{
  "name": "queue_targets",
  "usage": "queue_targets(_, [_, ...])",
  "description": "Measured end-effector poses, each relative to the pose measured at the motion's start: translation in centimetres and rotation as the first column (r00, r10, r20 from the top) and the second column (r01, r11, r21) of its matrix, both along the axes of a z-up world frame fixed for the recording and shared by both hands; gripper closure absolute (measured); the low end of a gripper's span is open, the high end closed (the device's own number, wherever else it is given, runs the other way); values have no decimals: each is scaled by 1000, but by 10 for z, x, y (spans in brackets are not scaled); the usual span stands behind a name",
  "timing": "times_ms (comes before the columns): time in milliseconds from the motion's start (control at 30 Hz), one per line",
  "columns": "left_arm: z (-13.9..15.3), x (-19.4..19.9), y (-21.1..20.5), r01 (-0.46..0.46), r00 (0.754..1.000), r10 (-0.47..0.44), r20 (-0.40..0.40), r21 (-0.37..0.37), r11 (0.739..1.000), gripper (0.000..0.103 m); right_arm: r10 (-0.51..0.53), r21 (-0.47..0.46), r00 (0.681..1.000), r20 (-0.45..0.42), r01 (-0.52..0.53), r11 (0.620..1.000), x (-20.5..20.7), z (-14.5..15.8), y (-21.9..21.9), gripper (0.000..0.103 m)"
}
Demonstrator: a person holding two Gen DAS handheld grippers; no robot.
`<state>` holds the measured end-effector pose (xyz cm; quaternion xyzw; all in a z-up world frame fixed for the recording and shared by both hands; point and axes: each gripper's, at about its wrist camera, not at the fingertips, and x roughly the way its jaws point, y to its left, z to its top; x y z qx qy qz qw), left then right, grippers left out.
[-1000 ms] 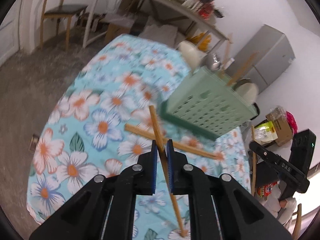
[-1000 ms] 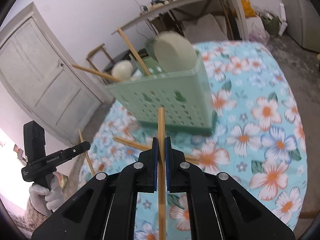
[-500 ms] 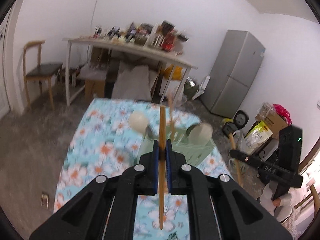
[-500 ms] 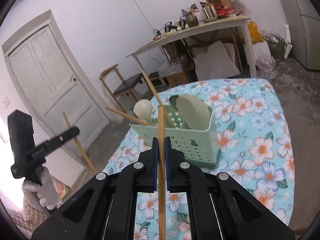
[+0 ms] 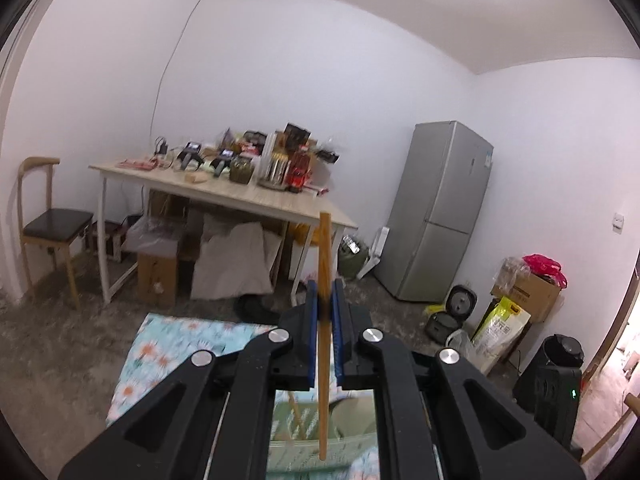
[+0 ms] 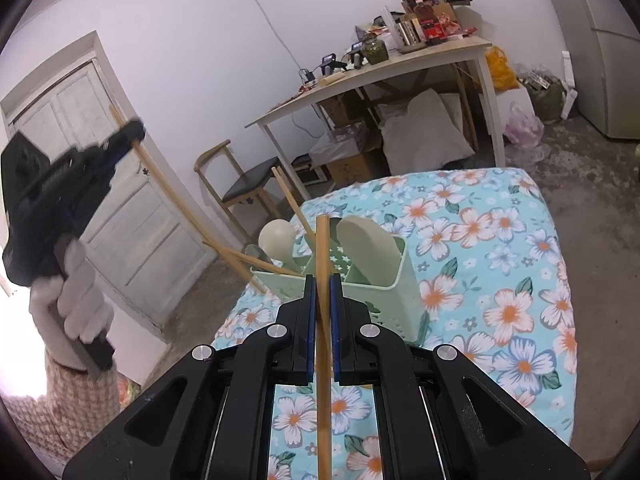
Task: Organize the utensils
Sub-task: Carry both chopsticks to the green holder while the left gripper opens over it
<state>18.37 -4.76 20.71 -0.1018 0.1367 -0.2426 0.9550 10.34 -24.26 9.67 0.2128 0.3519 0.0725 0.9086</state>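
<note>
My left gripper [image 5: 324, 304] is shut on a wooden chopstick [image 5: 323, 360], held upright above the green utensil basket [image 5: 292, 424], seen between the fingers. In the right wrist view the left gripper [image 6: 132, 132] is raised at far left, its chopstick [image 6: 180, 200] slanting down towards the basket. My right gripper [image 6: 322, 292] is shut on another chopstick [image 6: 323, 360], in front of the basket [image 6: 360, 280]. The basket holds two pale spoons [image 6: 368, 248] and chopsticks [image 6: 292, 204].
The basket stands on a floral tablecloth [image 6: 500, 280]. Beyond are a cluttered white table [image 5: 224, 192], a wooden chair [image 5: 44, 224], a grey fridge [image 5: 440, 212], boxes and bags on the floor [image 5: 520, 300], and a white door [image 6: 120, 200].
My left gripper has risen high and tilted up, the view going from the tablecloth to the room. My right gripper has pulled back and up from the basket, still holding its chopstick.
</note>
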Motion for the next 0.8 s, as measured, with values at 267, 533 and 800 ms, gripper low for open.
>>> queue_targets(267, [-28,43,-33,-8,1000,8,-4,20,1000,97,-7,-5,1000,-13,7,1000,5,-3,-7,98])
queue_targets(533, [-71,65,-45,-39,997,41,-71,19,999,97,-14,-3,999,-33,14,1000,7,-10,-15,98])
queue_targets(800, [-95,68,-41,1,985,-11,-174,-58,998,93,-20,-9,999,-36,20,1000,7,-8,-15,98])
